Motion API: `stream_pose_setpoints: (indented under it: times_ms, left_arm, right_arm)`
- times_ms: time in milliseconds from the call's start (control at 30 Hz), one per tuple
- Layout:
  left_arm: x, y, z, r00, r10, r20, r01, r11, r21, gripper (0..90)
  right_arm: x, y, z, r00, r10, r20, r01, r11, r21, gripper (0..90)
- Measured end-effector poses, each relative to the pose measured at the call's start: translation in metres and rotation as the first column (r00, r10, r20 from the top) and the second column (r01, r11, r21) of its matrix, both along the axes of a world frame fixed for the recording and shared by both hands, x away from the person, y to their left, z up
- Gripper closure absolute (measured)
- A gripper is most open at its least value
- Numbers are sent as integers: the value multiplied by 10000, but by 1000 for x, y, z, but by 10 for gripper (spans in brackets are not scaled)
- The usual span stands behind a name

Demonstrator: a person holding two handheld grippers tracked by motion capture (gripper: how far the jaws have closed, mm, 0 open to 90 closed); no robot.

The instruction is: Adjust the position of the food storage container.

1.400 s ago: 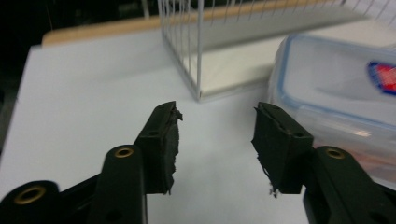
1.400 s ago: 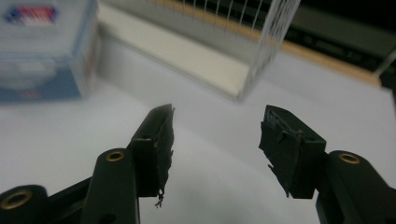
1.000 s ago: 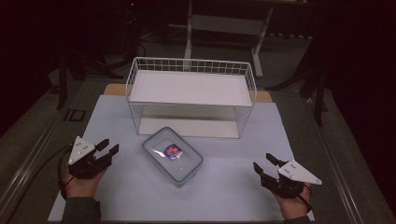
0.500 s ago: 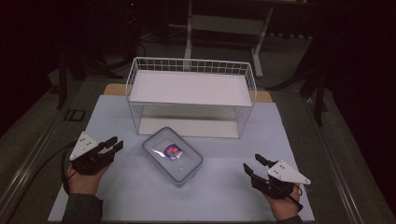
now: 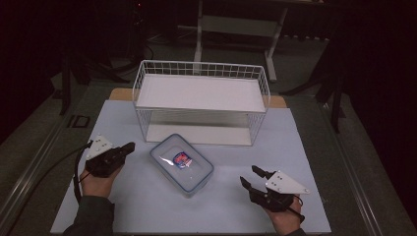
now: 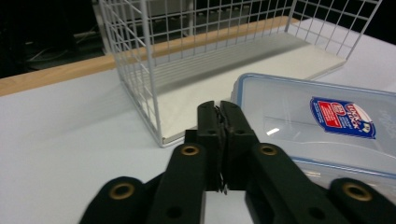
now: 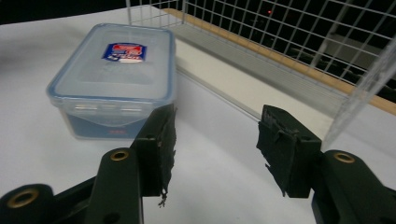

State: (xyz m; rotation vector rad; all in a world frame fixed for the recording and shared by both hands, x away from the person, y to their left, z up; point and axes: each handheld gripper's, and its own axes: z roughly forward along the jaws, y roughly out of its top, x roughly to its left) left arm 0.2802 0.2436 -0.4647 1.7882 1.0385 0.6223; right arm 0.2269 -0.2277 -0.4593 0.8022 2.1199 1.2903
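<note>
Jaws of the left gripper (image 5: 129, 146) have just closed empty beside the box (image 5: 182, 163).

Left gripper (image 5: 129, 146) jaws just closed, now pressed together with nothing between; it moved in toward the plastic food container (image 5: 181, 163), tip near the left edge. Right gripper (image 5: 251, 178) slid left toward the container, jaws apart, not touching.

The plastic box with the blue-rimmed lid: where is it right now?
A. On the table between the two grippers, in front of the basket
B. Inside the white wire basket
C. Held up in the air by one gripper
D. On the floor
A: the plastic box sits on the table, between the left gripper and right gripper, in front of the wire basket.
</note>
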Motion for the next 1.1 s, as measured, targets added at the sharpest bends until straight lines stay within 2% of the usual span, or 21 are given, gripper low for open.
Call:
stream_pose_setpoints:
  times_ms: [300,533,600,800,933,1100]
  left_arm:
    - [17,-8,-8,9994,-237,-242,235,9997,-88,893]
    - [28,-14,-18,9974,-479,-537,473,9988,-123,893]
    - [31,-16,-21,9966,-512,-641,505,9987,-123,894]
    - [41,-20,-31,9929,-627,-1007,625,9980,-52,894]
    - [44,-23,-35,9907,-714,-1159,719,9974,2,894]
    - [46,-25,-38,9893,-676,-1295,687,9976,47,894]
  right_arm:
    - [-1,18,-5,9987,472,-165,-475,9987,-179,460]
    - [-1,29,-9,9964,743,-404,-753,9969,-234,498]
    - [0,32,-11,9953,846,-464,-859,9959,-281,532]
    - [2,43,-17,9900,1171,-781,-1211,9914,-487,613]
    - [3,48,-20,9871,1308,-923,-1360,9893,-523,636]
    - [5,56,-27,9781,1524,-1419,-1611,9856,-513,664]
